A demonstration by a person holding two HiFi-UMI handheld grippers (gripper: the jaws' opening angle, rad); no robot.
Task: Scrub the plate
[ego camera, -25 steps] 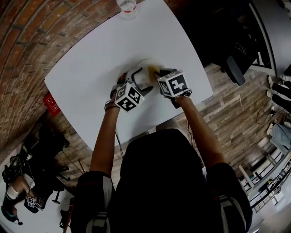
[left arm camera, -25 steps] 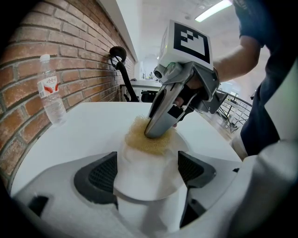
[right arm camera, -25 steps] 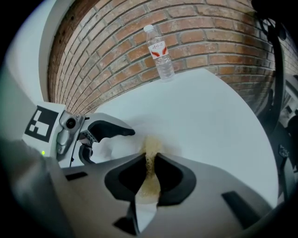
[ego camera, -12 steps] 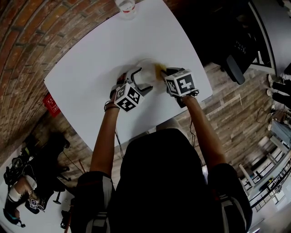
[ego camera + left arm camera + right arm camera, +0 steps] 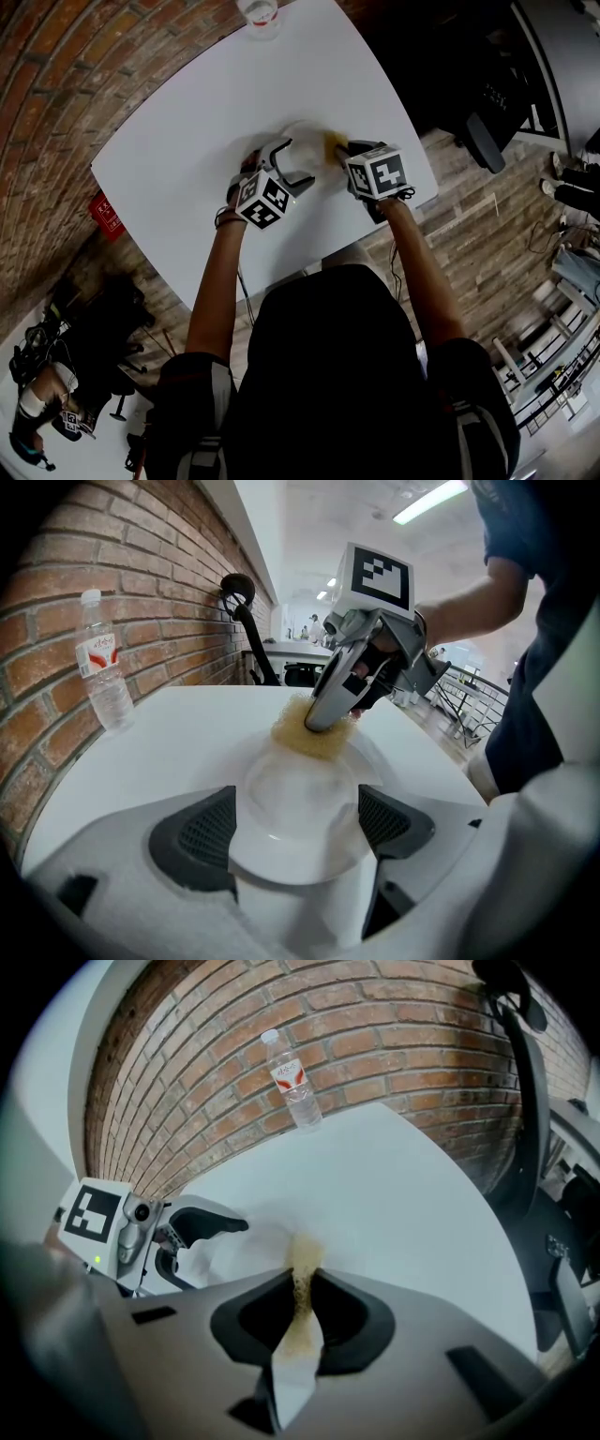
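Two grippers meet over a white table in the head view. The left gripper reaches in from the lower left and the right gripper from the right. A white plate lies flat on the table between them, a little right of its middle. A yellow sponge sits at the plate's right edge, at the tip of the right gripper. A bottle stands upright at the table's far edge, well apart from the plate.

In the left gripper view, the jaws stand wide with the plate's near rim between their dark pads, one pad at each side. Whether the pads press on the rim I cannot tell. The plate is shallow and holds one thing – the sponge, pressed down on its far side by the right gripper. The bottle stands to the left beside a brick wall. It is clear plastic with a white cap and a red label (what is in it I cannot tell).

In the right gripper view, the jaws are drawn narrow and pinch the sponge between them, with its yellow edge sticking out past the tips onto the plate. The left gripper shows at the left – its open jaws are at the plate's edge. The bottle stands far back, near the wall.
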